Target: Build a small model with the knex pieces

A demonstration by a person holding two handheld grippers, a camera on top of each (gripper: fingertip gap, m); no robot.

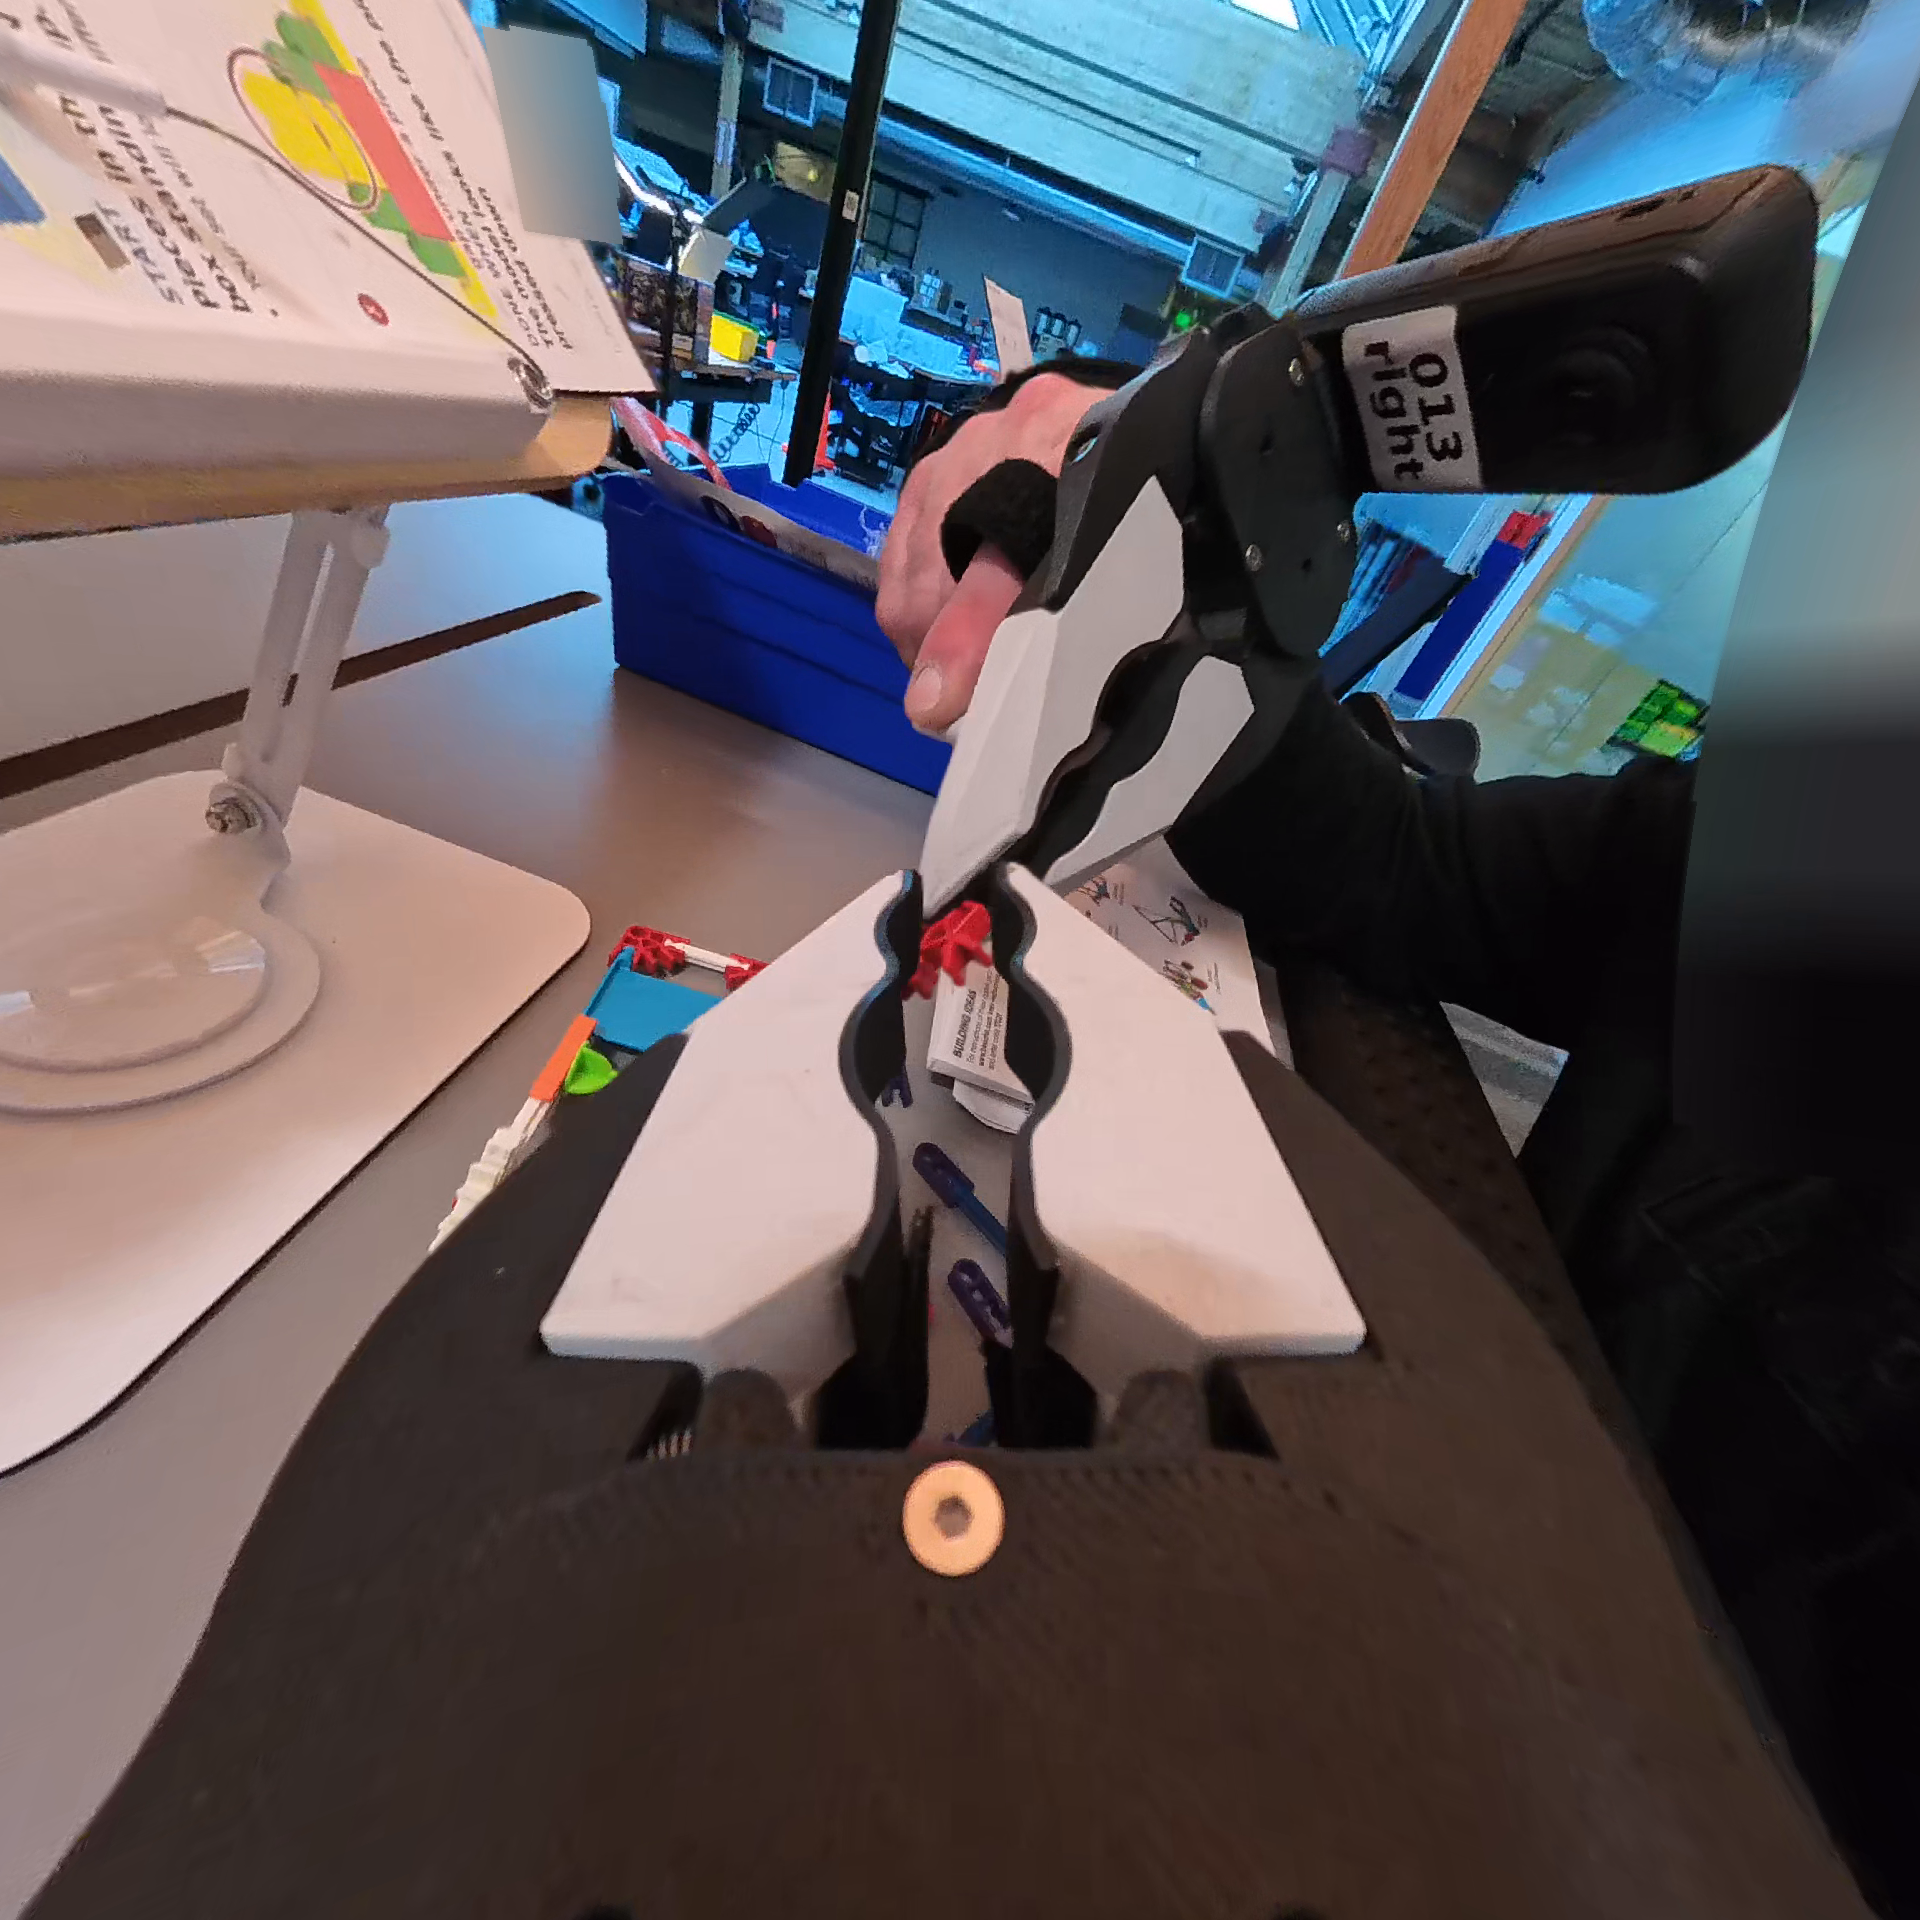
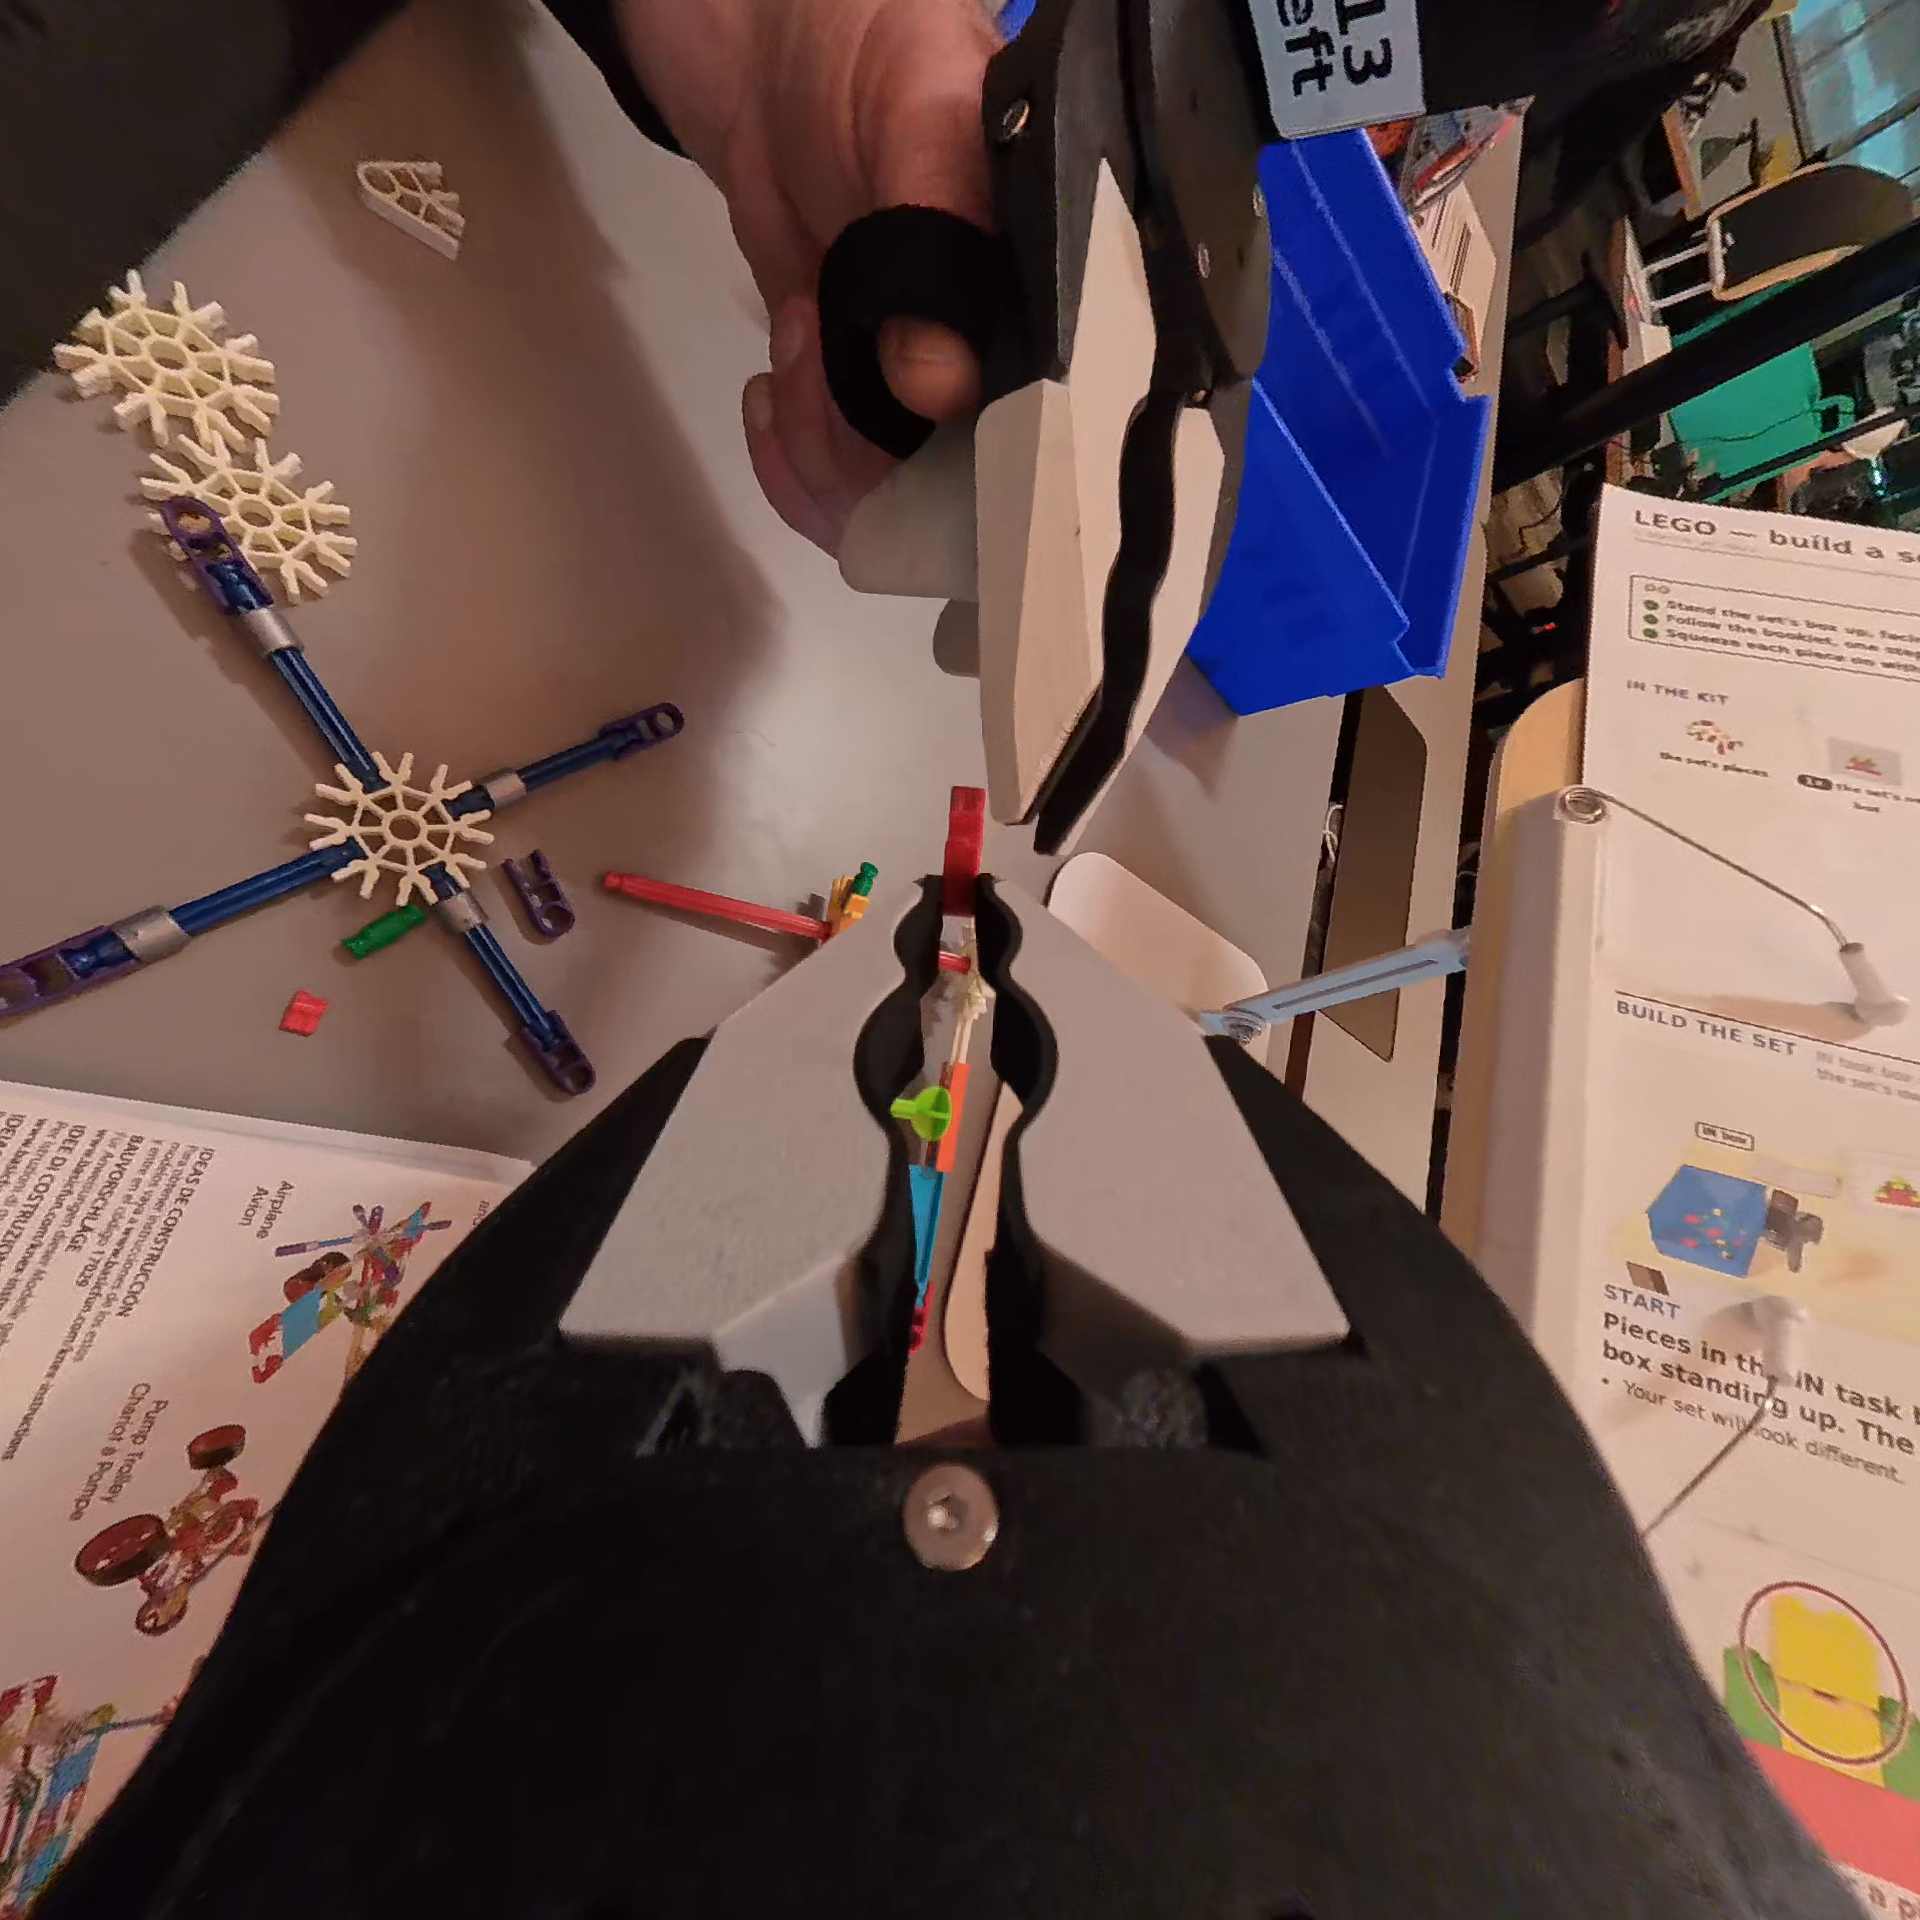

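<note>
My right gripper [image 2: 958,886] is shut on a red connector [image 2: 964,836] that sticks out past its tips. A small build of a white rod, an orange piece, a green piece [image 2: 923,1110] and a blue panel hangs from the connector and shows through the finger gap. My left gripper [image 1: 954,881] is shut to a narrow gap with nothing seen in it. Its tips [image 2: 1039,826] sit right beside the red connector [image 1: 951,940], tip to tip with the right gripper [image 1: 982,883]. Part of the build [image 1: 655,1008] shows left of my left finger.
A blue bin [image 2: 1340,468] stands behind the grippers. A white stand [image 1: 208,1039] holds an instruction sheet [image 1: 260,208]. On the table lie a star of blue rods on a white connector [image 2: 400,826], two white connectors [image 2: 171,358], a red rod [image 2: 717,904] and an open booklet [image 2: 208,1299].
</note>
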